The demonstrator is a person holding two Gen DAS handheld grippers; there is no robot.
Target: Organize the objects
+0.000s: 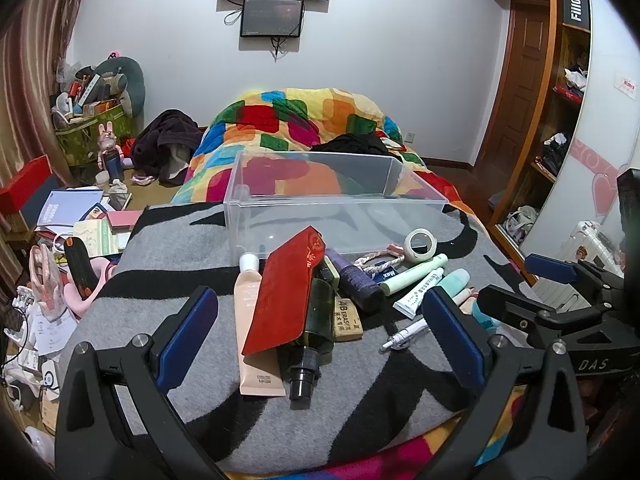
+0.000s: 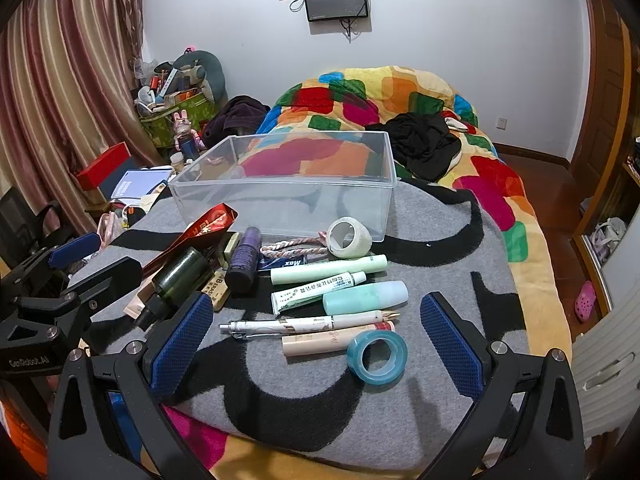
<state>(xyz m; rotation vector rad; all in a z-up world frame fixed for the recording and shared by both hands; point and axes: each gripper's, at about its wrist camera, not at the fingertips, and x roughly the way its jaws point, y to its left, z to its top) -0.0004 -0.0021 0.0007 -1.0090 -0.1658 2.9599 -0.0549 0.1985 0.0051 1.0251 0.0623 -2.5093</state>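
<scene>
A clear plastic bin (image 1: pixel 256 216) (image 2: pixel 208 200) stands empty on a grey and black blanket (image 1: pixel 168 264) (image 2: pixel 440 280) on the bed. In front of it lies a pile: a red envelope (image 1: pixel 284 288), a beige tube (image 1: pixel 250 344), a dark green bottle (image 1: pixel 318 320) (image 2: pixel 176 276), a purple bottle (image 2: pixel 244 260), a white tape roll (image 2: pixel 348 238), green tubes, a pen (image 2: pixel 296 325) and a blue tape roll (image 2: pixel 377 355). My left gripper (image 1: pixel 316 332) is open above the envelope and bottle. My right gripper (image 2: pixel 316 340) is open around the pen and blue tape.
A colourful quilt (image 1: pixel 296 120) with dark clothes (image 2: pixel 424 144) lies behind the bin. Books and clutter (image 1: pixel 80 216) crowd the floor at left. A wooden shelf (image 1: pixel 560 120) stands at right. The bed's front edge is just below both grippers.
</scene>
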